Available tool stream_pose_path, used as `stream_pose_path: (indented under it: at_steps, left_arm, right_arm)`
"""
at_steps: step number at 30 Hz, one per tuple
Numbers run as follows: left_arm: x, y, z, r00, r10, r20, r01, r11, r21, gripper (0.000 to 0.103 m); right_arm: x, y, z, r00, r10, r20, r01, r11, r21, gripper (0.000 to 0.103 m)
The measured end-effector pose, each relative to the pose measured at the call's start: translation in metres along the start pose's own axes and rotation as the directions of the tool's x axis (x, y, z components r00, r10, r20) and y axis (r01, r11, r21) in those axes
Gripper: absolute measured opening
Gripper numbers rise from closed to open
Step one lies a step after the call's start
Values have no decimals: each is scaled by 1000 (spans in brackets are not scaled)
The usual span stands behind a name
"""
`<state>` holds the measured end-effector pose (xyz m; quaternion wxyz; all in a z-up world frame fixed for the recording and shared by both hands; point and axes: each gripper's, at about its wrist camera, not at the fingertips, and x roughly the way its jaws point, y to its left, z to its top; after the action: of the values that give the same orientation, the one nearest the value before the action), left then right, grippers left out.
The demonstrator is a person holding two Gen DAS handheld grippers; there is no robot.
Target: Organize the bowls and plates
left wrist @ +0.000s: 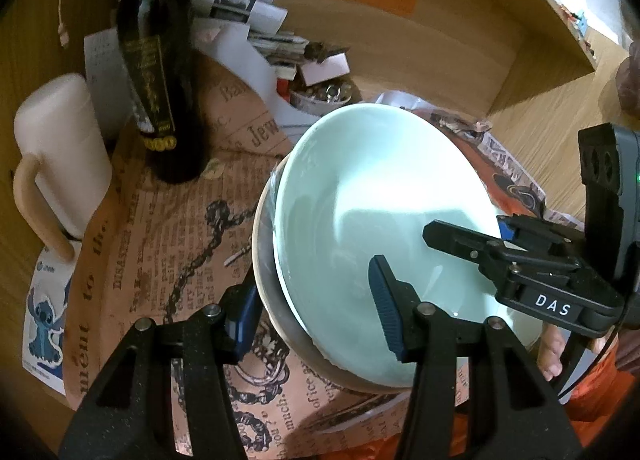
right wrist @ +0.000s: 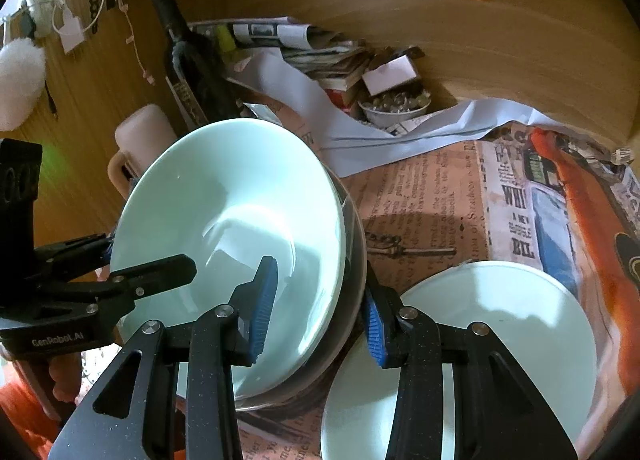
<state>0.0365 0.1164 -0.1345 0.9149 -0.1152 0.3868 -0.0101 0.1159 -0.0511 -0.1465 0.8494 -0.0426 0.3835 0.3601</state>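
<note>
Two tongs (left wrist: 314, 310) (right wrist: 318, 310) straddle opposite rims of the stacked green bowl (right wrist: 224, 196).

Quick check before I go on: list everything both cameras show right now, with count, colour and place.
bowl: one, pale green, tilted, nested in a second bowl
second bowl: one, colour unclear, underneath
plate: one, pale green, flat, right
bottle: one, dark, behind
mug: one, cream, left
small dish: one, white, back
newspaper: pinkish, covering table
left hand-held gripper: jaws astride bowl rims
right hand-held gripper: jaws astride bowl rims
</note>
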Motion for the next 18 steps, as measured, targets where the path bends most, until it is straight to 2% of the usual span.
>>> stream_pose_path:
  at_steps: [18]
  left_arm:
    - [-7, -39, 20, 996, -62, 66, 56, 995, 87, 52]
  right_arm:
    - [-44, -26, -4, 995, -57, 76, 54, 998, 41, 36]
